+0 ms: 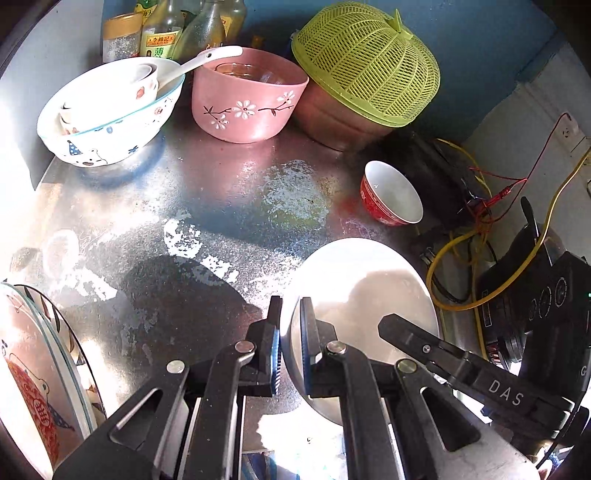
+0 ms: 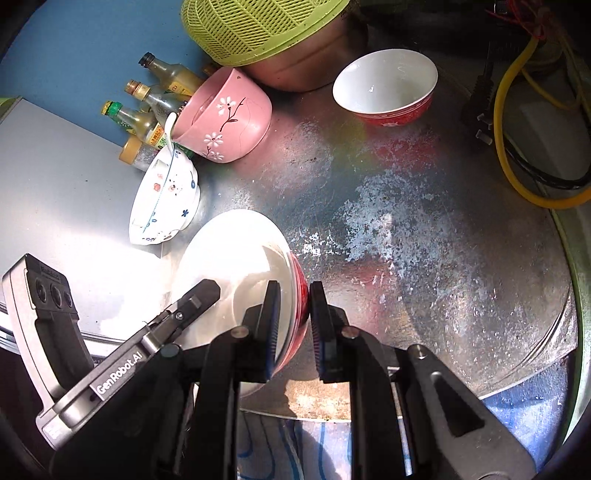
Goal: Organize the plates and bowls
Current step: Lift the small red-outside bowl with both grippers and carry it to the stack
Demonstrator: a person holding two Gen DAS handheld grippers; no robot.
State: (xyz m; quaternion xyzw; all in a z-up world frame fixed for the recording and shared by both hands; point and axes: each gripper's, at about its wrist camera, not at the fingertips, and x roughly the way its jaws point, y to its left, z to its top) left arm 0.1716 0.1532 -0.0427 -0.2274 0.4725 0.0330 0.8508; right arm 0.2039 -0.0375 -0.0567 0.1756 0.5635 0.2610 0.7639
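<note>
- We see a red bowl point(image 2: 236, 280), white inside, near the front edge of the desk point(image 2: 424, 240); both hand-held grippers have its rim.
- Right hand-held gripper point(image 2: 293, 321): jaws nearly closed, one finger inside the bowl and one on its red outer wall, at the bowl's right side.
- Left hand-held gripper point(image 1: 290, 339): jaws narrowly parted across the same bowl point(image 1: 365, 302), one finger inside the rim, one outside, at its left side.
- A second, smaller red bowl point(image 2: 384, 88) stands upright farther back, well apart from the held one.
- At the back left we find a pink bowl point(image 1: 247, 99) with flower print, and beside it a white patterned bowl point(image 1: 110, 114) holding smaller cups and a spoon point(image 1: 207, 59).
- A green basket point(image 1: 369, 62) lies inverted over a metal bowl point(image 1: 332, 122) beside the pink bowl.
- Bottles point(image 1: 166, 29) stand behind the bowls.
- A printed plate point(image 1: 33, 369) shows at the left view's edge.
- Yellow cable point(image 2: 513, 122) lies at the desk's right.
</note>
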